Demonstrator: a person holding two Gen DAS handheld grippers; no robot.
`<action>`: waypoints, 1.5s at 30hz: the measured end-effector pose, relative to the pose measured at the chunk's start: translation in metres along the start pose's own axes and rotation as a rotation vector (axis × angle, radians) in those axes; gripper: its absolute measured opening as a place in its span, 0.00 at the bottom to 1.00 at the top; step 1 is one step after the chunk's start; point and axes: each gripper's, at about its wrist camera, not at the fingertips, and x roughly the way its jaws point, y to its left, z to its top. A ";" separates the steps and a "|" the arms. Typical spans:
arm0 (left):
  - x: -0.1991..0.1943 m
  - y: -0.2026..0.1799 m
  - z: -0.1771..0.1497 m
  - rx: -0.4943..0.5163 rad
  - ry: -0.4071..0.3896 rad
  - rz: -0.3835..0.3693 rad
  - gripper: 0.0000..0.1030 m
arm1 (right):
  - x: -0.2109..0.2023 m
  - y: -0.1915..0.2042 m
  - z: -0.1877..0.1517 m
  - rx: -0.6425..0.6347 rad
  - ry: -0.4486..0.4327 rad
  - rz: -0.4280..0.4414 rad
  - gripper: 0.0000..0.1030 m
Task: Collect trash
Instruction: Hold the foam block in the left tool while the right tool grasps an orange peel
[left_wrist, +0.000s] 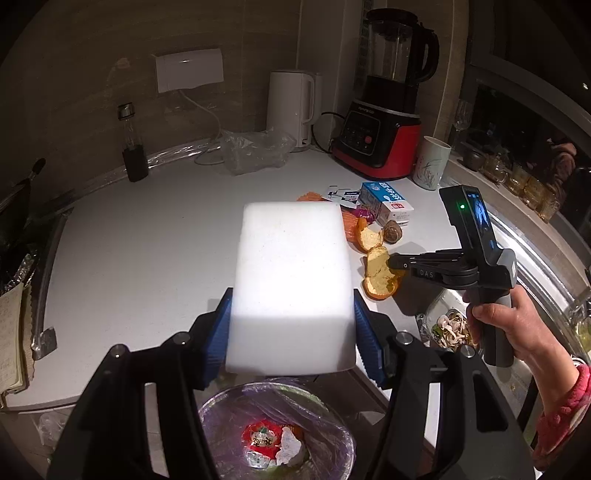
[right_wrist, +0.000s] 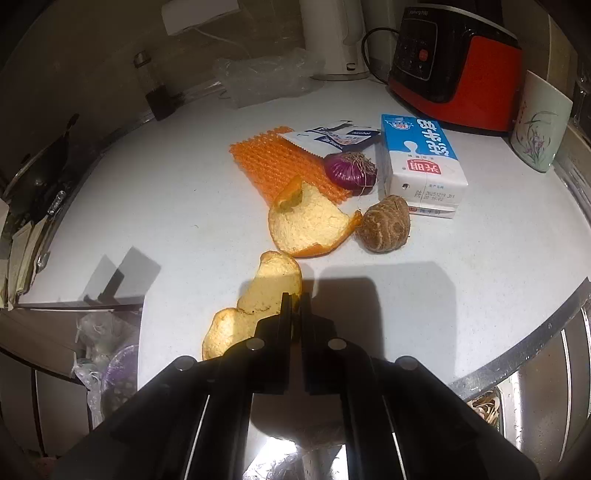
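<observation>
My left gripper is shut on a white foam block, held above a bin lined with a plastic bag that holds wrappers. My right gripper is shut on the near orange peel on the white counter; in the left wrist view it pinches that peel too. A second orange peel, a taro root, a red onion piece, an orange foam net, a small wrapper and a milk carton lie beyond.
A red blender, white kettle, patterned cup, clear plastic bag and dark bottle stand at the back. A sink with scraps is at right. The counter edge runs near the bin.
</observation>
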 end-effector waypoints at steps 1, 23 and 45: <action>-0.002 0.002 0.000 0.000 0.000 -0.003 0.56 | -0.001 0.000 0.000 0.002 -0.003 -0.007 0.05; -0.032 0.034 -0.016 0.040 -0.022 -0.084 0.57 | -0.075 0.065 -0.012 -0.092 -0.056 -0.059 0.04; -0.070 0.097 -0.067 0.174 0.006 -0.194 0.57 | 0.017 0.223 -0.173 -0.070 0.152 0.009 0.11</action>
